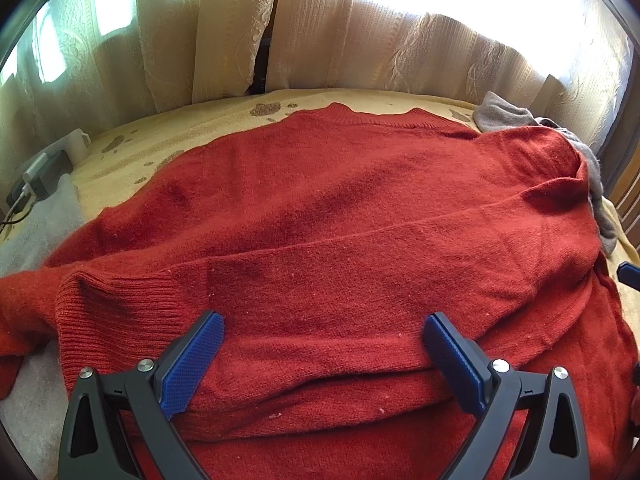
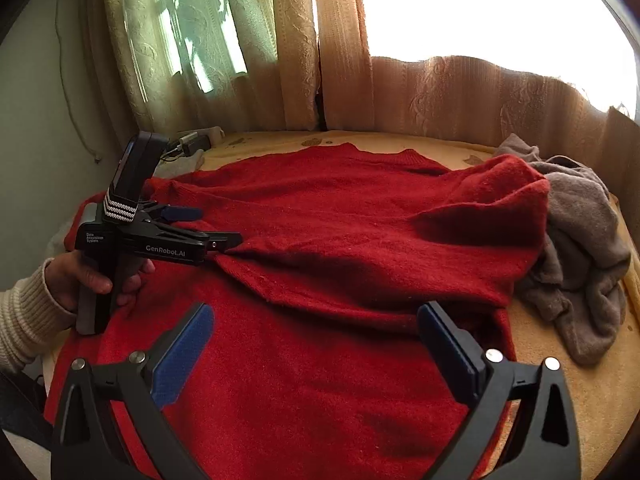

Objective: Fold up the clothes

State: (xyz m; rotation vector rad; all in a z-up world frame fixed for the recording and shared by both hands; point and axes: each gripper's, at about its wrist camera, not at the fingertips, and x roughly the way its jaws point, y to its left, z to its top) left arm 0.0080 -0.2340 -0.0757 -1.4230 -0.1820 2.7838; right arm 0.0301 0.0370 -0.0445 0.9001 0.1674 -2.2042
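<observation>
A red sweater (image 1: pixel 320 216) lies spread over a yellow blanket (image 2: pixel 560 380), collar (image 1: pixel 376 118) toward the curtains (image 1: pixel 240 32), its right sleeve (image 1: pixel 400 264) folded across the body with the ribbed cuff (image 1: pixel 112 312) near the left edge. The left gripper (image 1: pixel 322 338) rests low over the folded sleeve, jaws spread wide and empty; in the right wrist view a hand (image 2: pixel 92 276) holds it from the left. The right gripper (image 2: pixel 316 328) hovers above the lower body, jaws likewise spread, nothing between them. Bare blanket shows beyond the collar and along the right hem. A crumpled grey garment (image 2: pixel 580 248) lies against the sweater's right shoulder, touching it. At far left, a white towel (image 1: pixel 40 220) and a charger with cables (image 1: pixel 36 184) sit just beside the left sleeve (image 1: pixel 24 292), which trails off the spread area.
</observation>
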